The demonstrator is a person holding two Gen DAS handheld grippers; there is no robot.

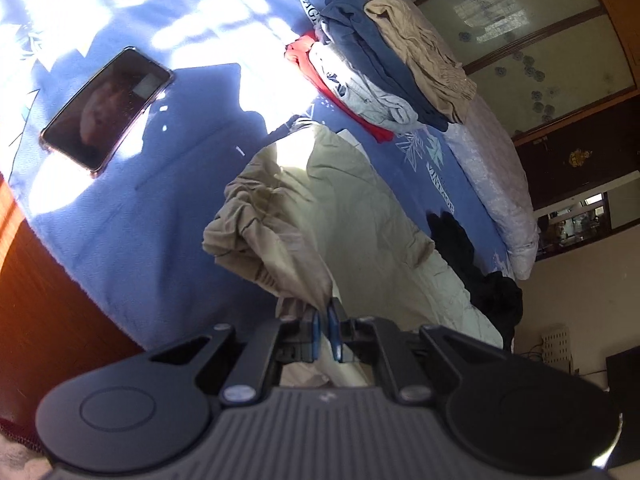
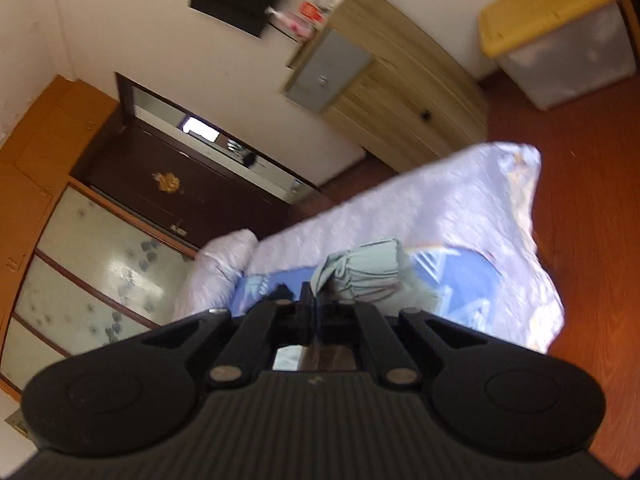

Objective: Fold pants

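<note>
Blue patterned bed sheet (image 1: pixel 132 216) fills the left wrist view, sunlit up top. On it: a dark smartphone (image 1: pixel 106 108) at upper left, a clothes heap (image 1: pixel 384 64) upper centre, pale green pants (image 1: pixel 344 216) spread mid-frame, a black garment (image 1: pixel 452 236) right of them.

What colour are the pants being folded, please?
Pale khaki-green pants, clearest in the left wrist view.

Hard sunlight falls in patches across the blue bedspread (image 1: pixel 120 240) in the left wrist view, blowing out to white glare, with sharp dark shadows between. The phone (image 1: pixel 106 108) screen reflects dimly. The right wrist view is softly lit and smeared by motion blur. Both views curve strongly at the edges.
</note>
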